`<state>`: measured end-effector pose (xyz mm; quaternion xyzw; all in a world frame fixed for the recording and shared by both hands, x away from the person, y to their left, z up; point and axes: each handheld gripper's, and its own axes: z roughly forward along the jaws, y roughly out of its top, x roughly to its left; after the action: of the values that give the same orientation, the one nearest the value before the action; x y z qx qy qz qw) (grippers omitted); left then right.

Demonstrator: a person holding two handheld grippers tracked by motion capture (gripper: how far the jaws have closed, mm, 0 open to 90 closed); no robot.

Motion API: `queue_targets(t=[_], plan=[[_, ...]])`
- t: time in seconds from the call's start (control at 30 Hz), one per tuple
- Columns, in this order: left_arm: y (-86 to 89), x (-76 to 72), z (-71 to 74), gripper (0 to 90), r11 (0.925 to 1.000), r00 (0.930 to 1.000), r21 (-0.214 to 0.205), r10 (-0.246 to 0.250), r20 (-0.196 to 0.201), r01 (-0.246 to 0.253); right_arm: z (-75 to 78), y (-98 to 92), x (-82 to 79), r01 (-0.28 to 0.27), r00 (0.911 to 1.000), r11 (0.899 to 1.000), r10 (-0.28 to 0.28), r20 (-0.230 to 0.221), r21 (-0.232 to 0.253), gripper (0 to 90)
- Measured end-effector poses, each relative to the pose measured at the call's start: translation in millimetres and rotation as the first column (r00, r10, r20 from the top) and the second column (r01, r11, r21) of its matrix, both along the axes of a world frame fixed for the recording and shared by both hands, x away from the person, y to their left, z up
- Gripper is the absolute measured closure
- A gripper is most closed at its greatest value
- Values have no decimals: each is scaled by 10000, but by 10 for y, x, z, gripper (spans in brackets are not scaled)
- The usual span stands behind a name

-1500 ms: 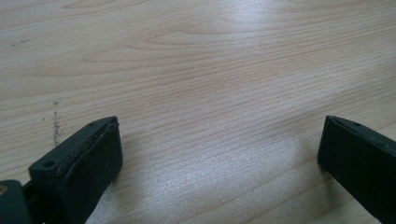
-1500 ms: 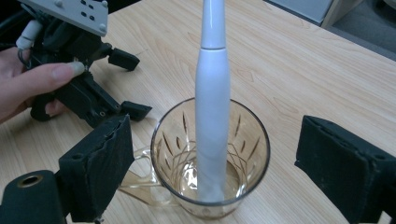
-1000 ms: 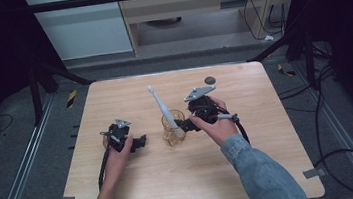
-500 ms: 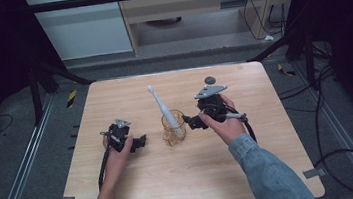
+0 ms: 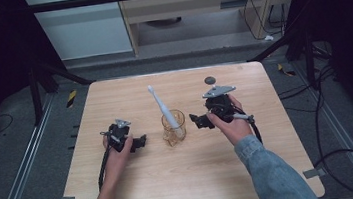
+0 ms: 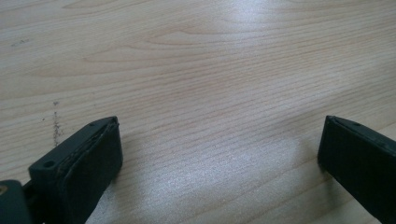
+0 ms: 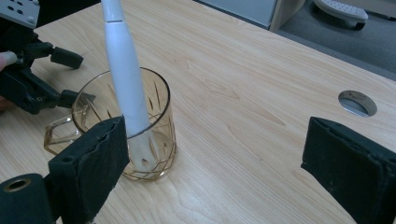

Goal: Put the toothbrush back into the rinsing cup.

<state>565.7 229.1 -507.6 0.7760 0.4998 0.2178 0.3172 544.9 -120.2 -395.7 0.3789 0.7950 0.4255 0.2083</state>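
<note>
1. Nearest the person, both forearms come in over the wooden bench (image 5: 183, 179), which is bare down at that end.
2. Left gripper (image 5: 127, 139) sits low on the bench, jaws spread wide with plain wood between them. Looks idle to me.
3. Right gripper (image 5: 202, 120) is just beside the glass, not touching it, jaws spread and holding nothing.
4. Between the two grippers, the amber glass mug (image 7: 133, 140) stands upright with the white toothbrush (image 7: 125, 70) inside, foot on the bottom, leaning on the rim.
5. My guess: the brush-in-mug part is done, and what's left is just pulling the hands away.
6. Far edge has a small round hole (image 7: 357, 103).
</note>
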Motion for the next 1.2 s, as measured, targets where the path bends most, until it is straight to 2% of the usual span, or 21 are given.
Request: queue_targets(t=[0.3, 0.57, 0.73, 1.2], plan=[[1, 0, 0, 0, 10000, 10000, 12, -11, -9, 11, -47, -177, -39, 277, 9996, 9996, -277, -19, -52, 75], [1, 0, 0, 0, 10000, 10000, 13, -11, -6, 11, -173, -392, -97, 632, 9979, 9979, -634, -145, -147, 78], [1, 0, 1, 0, 10000, 10000, 15, -11, -7, 11, -262, -540, -124, 971, 9948, 9952, -975, -303, -142, 91], [1, 0, 0, 0, 10000, 10000, 12, -10, -7, 10, -503, -809, -100, 1452, 9854, 9888, -1477, -846, -355, 114]])
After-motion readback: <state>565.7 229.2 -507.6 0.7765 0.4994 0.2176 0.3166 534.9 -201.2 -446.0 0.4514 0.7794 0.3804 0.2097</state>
